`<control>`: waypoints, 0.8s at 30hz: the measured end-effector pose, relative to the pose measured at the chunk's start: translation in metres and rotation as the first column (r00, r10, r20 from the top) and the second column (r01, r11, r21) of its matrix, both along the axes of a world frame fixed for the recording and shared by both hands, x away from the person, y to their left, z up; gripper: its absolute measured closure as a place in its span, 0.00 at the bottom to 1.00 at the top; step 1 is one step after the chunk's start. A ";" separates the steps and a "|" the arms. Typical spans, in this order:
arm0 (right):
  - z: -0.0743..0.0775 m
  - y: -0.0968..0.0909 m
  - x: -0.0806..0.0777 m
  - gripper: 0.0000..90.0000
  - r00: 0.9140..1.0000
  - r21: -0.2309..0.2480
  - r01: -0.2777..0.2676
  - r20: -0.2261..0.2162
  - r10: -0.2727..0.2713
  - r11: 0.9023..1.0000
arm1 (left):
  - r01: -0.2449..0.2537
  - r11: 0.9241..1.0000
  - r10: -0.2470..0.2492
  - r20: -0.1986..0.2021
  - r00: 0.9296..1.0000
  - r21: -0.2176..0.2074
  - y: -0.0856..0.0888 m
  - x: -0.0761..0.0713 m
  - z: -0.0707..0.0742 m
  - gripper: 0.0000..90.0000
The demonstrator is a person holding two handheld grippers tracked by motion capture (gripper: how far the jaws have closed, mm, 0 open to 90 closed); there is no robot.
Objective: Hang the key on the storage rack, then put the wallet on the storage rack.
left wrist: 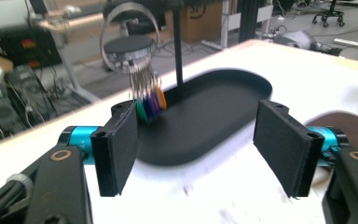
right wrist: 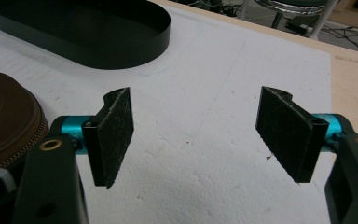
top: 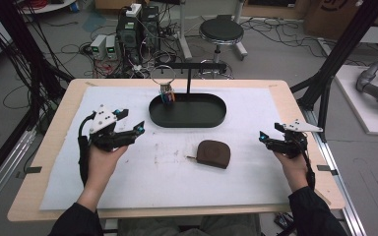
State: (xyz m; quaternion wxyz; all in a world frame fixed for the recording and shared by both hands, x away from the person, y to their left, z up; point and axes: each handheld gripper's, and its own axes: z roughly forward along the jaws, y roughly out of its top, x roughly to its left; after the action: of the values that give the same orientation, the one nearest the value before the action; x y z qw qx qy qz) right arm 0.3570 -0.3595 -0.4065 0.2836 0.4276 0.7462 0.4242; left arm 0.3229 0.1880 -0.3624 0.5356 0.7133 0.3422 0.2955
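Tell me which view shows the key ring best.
Left gripper view: the key ring hangs close up from the stand, coloured keys dangling over the tray. High view shows the ring small and far, keys bunched. Right gripper view gives the tray and pouch instead.

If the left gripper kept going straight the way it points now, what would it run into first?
Probably the near wall of the black oval tray, dead ahead between the open jaws of the left gripper. The hanging key bunch sits slightly left of that line; depth is hard to judge.
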 end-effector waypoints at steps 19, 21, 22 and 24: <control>0.005 -0.003 -0.007 0.31 1.000 0.030 0.004 0.025 -0.005 1.000 | -0.088 0.996 0.088 -0.016 0.996 -0.019 0.026 -0.002 -0.029 0.34; 0.005 -0.002 -0.007 0.31 1.000 0.034 -0.005 0.026 0.004 0.999 | -0.063 0.998 0.062 -0.030 0.998 -0.030 0.026 -0.001 -0.031 0.34; 0.005 -0.002 -0.008 0.31 1.000 0.040 -0.012 0.023 0.011 0.999 | -0.056 0.998 0.055 -0.039 0.998 -0.020 0.026 0.000 -0.032 0.34; 0.004 -0.001 -0.008 0.31 1.000 0.053 -0.019 0.017 0.018 0.998 | -0.059 0.998 0.058 -0.042 0.997 -0.017 0.025 0.001 -0.033 0.34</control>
State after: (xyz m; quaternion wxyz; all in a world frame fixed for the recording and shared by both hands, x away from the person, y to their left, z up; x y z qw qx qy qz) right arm 0.3492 -0.3610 -0.4021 0.2742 0.4247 0.7361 0.4501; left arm 0.3236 0.2133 -0.3950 0.5258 0.7042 0.3765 0.2932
